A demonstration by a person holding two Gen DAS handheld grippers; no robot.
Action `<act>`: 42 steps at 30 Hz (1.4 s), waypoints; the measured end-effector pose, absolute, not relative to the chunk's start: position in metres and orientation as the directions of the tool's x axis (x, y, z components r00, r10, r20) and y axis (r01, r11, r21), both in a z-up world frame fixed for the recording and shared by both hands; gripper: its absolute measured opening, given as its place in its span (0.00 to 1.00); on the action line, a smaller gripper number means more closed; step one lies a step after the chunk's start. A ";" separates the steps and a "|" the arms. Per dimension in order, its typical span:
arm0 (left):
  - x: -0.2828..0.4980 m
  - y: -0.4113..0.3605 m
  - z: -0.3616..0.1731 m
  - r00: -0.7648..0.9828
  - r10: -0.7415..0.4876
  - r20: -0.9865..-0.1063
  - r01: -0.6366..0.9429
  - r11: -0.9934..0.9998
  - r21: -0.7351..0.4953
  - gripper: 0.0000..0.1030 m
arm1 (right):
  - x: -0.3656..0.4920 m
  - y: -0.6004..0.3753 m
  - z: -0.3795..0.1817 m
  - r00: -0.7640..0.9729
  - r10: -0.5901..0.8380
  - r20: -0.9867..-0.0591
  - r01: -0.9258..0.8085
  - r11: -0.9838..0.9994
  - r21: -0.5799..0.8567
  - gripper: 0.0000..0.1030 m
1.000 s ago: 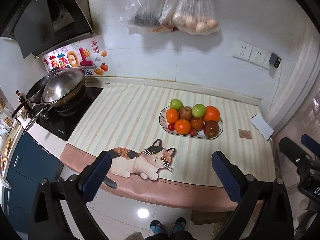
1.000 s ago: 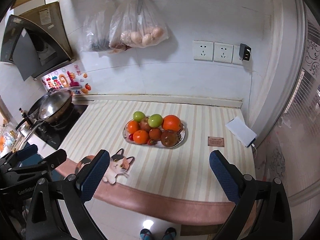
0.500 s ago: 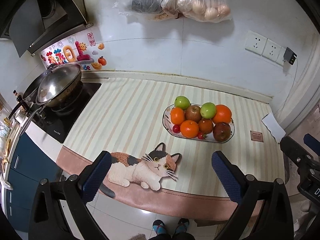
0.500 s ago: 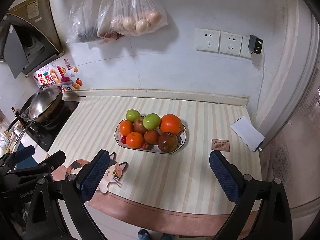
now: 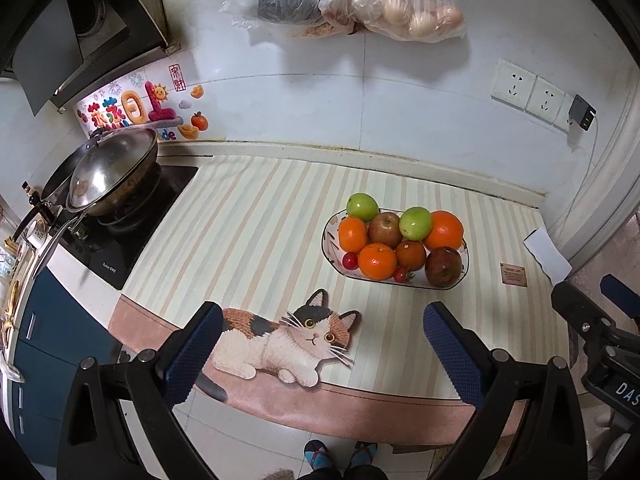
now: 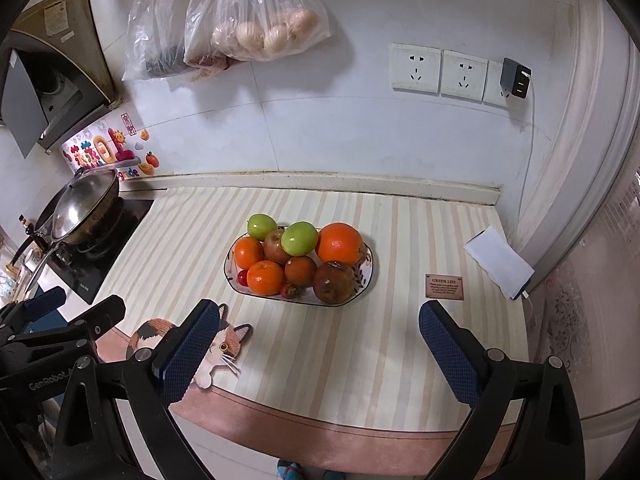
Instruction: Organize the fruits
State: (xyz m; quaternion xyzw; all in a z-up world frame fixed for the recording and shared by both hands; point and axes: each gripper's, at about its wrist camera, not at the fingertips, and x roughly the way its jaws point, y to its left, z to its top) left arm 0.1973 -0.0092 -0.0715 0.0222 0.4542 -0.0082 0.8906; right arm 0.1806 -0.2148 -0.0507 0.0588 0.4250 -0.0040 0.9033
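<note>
Both tongs advanced over counter edge, spread wide, plate ahead

Both wrist cameras look forward and down from beyond the counter's front edge toward the back wall. The left view sits nearer the stove end, the right view nearer the right edge. They share the fruit plate, the cat mat, the wok and the wall sockets.
</note>
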 end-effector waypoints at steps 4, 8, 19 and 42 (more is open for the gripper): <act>0.197 -0.009 -0.071 0.582 0.005 -0.813 0.034 0.999 0.031 0.99 | 0.181 -0.215 -0.051 0.640 0.043 -0.767 0.055 0.993 0.102 0.99; 0.196 -0.009 -0.072 0.580 0.006 -0.814 0.035 0.999 0.032 0.99 | 0.180 -0.215 -0.051 0.639 0.047 -0.767 0.054 0.993 0.106 0.99; 0.193 -0.011 -0.070 0.586 0.000 -0.810 0.038 0.999 0.027 0.99 | 0.180 -0.214 -0.051 0.640 0.043 -0.767 0.055 0.993 0.101 0.99; 0.188 -0.010 -0.068 0.582 -0.007 -0.813 0.028 1.000 0.011 0.99 | 0.172 -0.215 -0.053 0.636 0.051 -0.770 0.036 0.995 0.095 0.99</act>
